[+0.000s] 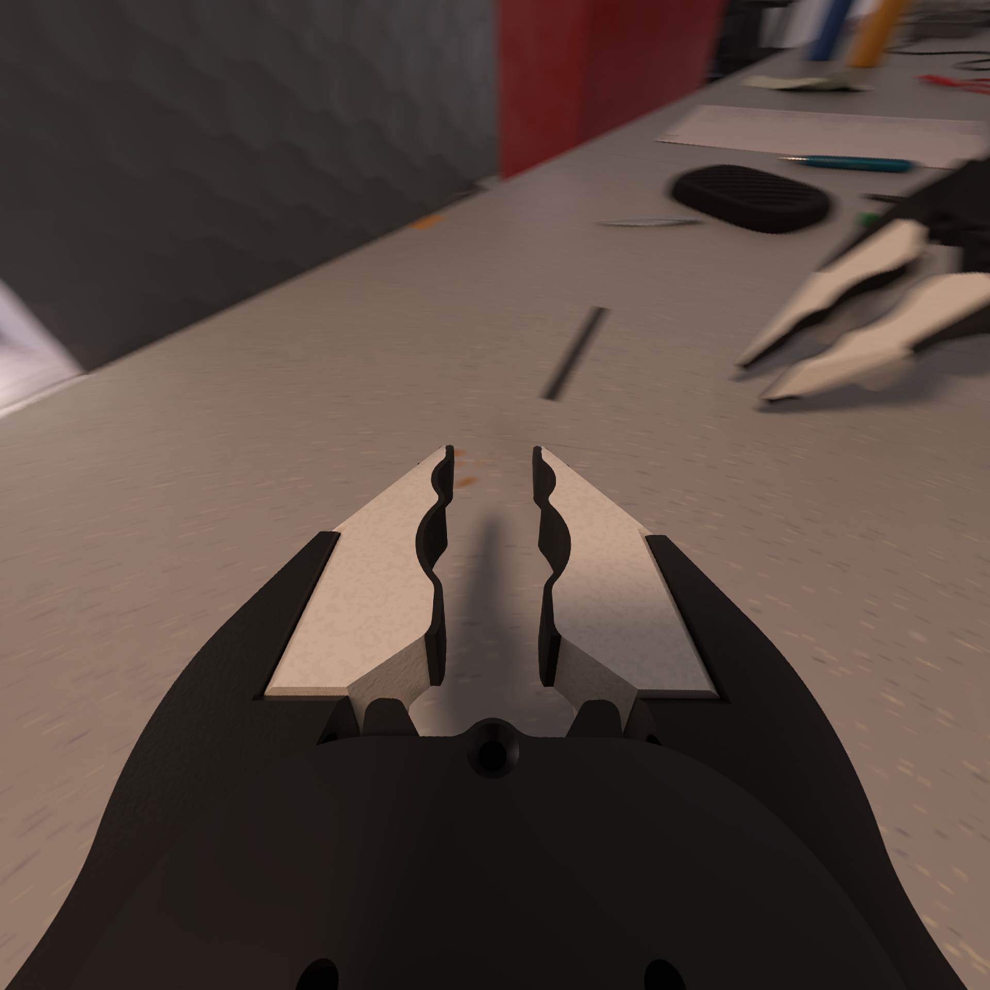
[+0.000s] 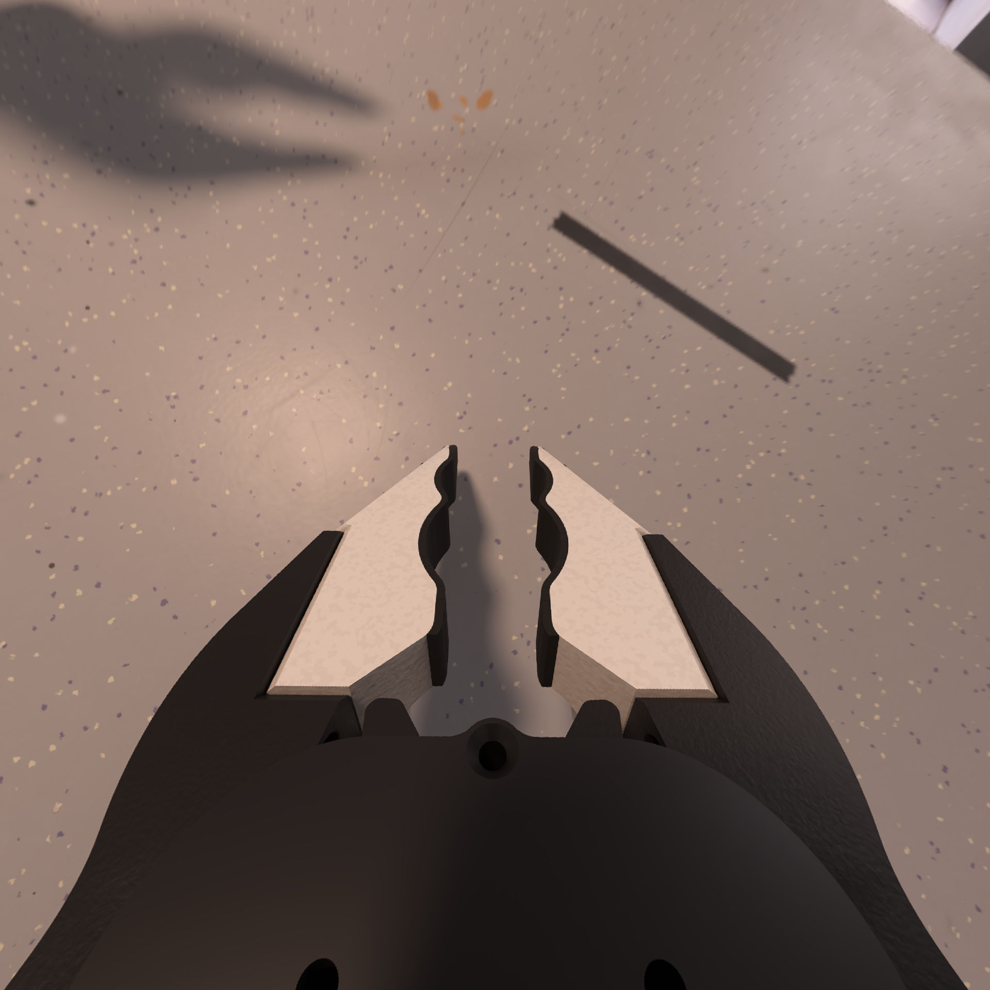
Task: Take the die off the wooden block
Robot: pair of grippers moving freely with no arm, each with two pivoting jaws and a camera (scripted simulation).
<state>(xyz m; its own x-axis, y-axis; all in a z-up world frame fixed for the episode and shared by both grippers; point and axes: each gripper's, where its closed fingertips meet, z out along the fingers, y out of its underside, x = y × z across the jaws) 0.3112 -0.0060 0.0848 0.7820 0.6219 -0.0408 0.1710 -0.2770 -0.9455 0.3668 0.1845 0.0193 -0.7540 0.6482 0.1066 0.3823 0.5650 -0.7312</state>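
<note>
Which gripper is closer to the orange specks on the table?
Left. The left gripper has the orange specks right at its fingertips; the right gripper has them well ahead of its tips.

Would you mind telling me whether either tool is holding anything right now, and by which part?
Nothing is held: the left tool and right tool are both open and empty.

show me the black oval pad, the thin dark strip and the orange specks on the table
black oval pad (image 1: 750, 197), left wrist view, middle of its ribbed top
thin dark strip (image 2: 674, 296), right wrist view, midway along its length
orange specks (image 2: 485, 99), right wrist view, on the right-hand speck
</note>
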